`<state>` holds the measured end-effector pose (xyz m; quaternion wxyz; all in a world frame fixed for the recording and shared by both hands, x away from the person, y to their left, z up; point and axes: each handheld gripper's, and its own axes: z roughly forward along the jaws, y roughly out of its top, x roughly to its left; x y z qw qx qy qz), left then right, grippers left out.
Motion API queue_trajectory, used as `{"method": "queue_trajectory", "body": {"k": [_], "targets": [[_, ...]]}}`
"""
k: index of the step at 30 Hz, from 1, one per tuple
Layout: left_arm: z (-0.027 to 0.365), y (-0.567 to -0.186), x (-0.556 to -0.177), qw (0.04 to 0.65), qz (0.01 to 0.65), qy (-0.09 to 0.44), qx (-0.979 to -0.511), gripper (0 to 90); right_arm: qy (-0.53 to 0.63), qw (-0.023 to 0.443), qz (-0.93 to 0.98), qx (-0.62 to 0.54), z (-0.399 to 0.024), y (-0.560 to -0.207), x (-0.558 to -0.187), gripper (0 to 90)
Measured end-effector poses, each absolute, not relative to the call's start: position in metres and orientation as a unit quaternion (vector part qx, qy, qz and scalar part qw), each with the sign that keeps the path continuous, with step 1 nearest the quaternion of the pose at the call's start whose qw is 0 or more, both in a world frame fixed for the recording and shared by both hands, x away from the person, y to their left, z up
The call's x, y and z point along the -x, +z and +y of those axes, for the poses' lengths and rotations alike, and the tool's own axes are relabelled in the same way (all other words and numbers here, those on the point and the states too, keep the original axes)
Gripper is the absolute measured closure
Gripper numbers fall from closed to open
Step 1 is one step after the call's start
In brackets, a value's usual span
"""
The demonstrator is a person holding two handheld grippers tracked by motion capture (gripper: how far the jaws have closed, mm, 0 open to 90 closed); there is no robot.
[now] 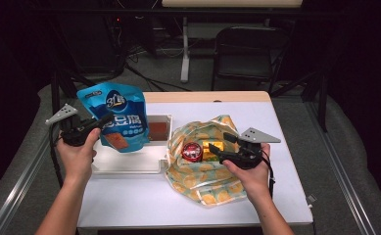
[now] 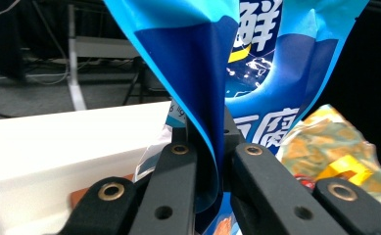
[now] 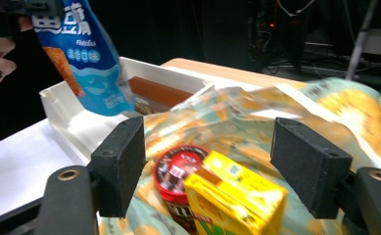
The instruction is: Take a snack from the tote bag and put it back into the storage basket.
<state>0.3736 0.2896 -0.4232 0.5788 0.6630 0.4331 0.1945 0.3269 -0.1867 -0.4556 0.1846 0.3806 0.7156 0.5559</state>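
Blue snack pouch: pinched by left tool, hanging above white tray
Right tool: spread, over yellow carton in orange-print bag
Red tin: beside carton

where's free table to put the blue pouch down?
Bare table along the near edge, in front of the white tray and left of the patterned bag; also the far strip behind the bag. The tray's near half looks bare. Crowded: inside the bag.
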Motion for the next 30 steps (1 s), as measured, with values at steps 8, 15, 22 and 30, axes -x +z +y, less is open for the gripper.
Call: {"method": "queue_trajectory", "body": {"k": [8, 15, 22, 30], "targets": [[0.307, -0.439, -0.382, 0.577, 0.446, 0.196, -0.655, 89.9, 0.542, 0.186, 0.714, -0.402, -0.195, -0.470, -0.326, 28.7], [0.319, -0.454, -0.391, 0.567, 0.456, 0.194, -0.658, 89.8, 0.540, 0.185, 0.714, -0.406, -0.196, -0.474, -0.325, 28.8], [0.329, -0.468, -0.397, 0.569, 0.462, 0.187, -0.654, 89.8, 0.537, 0.182, 0.716, -0.408, -0.195, -0.479, -0.325, 29.0], [0.338, -0.482, -0.397, 0.574, 0.469, 0.185, -0.645, 87.8, 0.533, 0.181, 0.718, -0.410, -0.195, -0.482, -0.325, 29.0]]}}
